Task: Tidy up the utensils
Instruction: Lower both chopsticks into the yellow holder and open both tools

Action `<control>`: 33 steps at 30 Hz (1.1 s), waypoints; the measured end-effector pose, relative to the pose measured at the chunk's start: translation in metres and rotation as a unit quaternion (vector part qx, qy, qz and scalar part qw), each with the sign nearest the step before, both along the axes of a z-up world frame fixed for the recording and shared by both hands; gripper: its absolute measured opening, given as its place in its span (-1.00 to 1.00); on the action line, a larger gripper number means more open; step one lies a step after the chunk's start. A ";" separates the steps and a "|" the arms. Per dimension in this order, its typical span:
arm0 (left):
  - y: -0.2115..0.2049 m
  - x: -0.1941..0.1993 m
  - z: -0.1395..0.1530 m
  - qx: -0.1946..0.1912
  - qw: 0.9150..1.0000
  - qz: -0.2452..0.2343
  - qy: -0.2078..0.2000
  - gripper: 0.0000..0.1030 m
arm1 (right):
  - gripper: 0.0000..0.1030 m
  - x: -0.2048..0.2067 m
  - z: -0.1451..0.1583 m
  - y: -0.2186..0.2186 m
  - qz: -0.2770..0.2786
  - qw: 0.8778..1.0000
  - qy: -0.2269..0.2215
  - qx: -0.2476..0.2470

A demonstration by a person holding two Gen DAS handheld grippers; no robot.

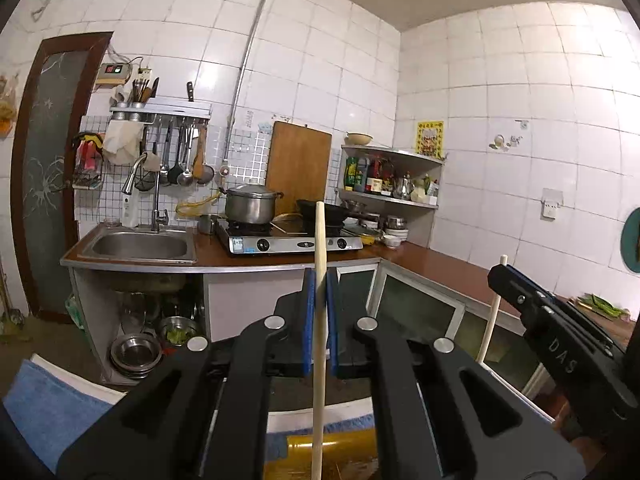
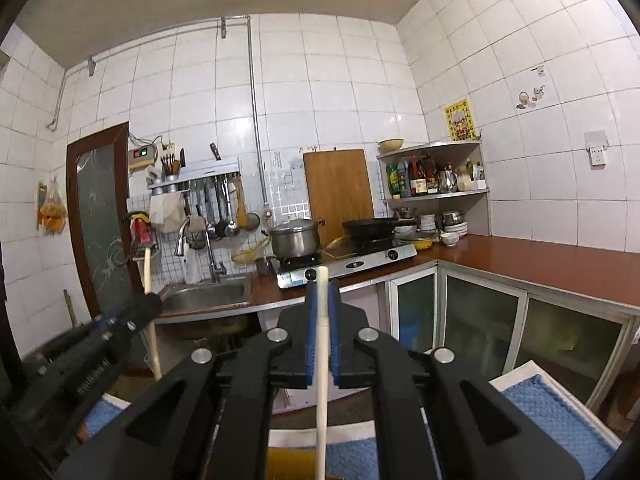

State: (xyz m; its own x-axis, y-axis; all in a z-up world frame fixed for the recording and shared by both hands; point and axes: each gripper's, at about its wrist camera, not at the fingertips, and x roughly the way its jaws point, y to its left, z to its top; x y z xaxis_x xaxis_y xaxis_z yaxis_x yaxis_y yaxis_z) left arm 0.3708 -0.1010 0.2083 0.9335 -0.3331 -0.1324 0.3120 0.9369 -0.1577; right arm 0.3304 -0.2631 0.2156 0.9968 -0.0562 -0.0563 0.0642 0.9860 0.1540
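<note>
My left gripper (image 1: 320,280) is shut on a pale wooden stick-like utensil handle (image 1: 319,320) that stands upright between its blue pads. My right gripper (image 2: 322,292) is shut on a second pale utensil handle (image 2: 322,344), also upright. In the left wrist view the right gripper (image 1: 505,270) shows at the right with its handle (image 1: 490,330). In the right wrist view the left gripper (image 2: 150,302) shows at the left with its handle (image 2: 149,300). The lower ends of both utensils are hidden below the grippers.
A blue towel on a white tray (image 1: 52,400) lies below both grippers, with a yellow object (image 1: 332,452) on it. Ahead is a brown counter (image 1: 440,260) with a sink (image 1: 140,246), a gas stove (image 1: 292,240) with a pot and a wok, and a corner shelf (image 1: 392,196).
</note>
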 end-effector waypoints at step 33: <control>0.046 -0.046 -0.094 0.048 0.990 0.026 0.126 -0.02 | 0.14 -0.017 -0.117 -0.013 0.048 0.990 0.136 0.005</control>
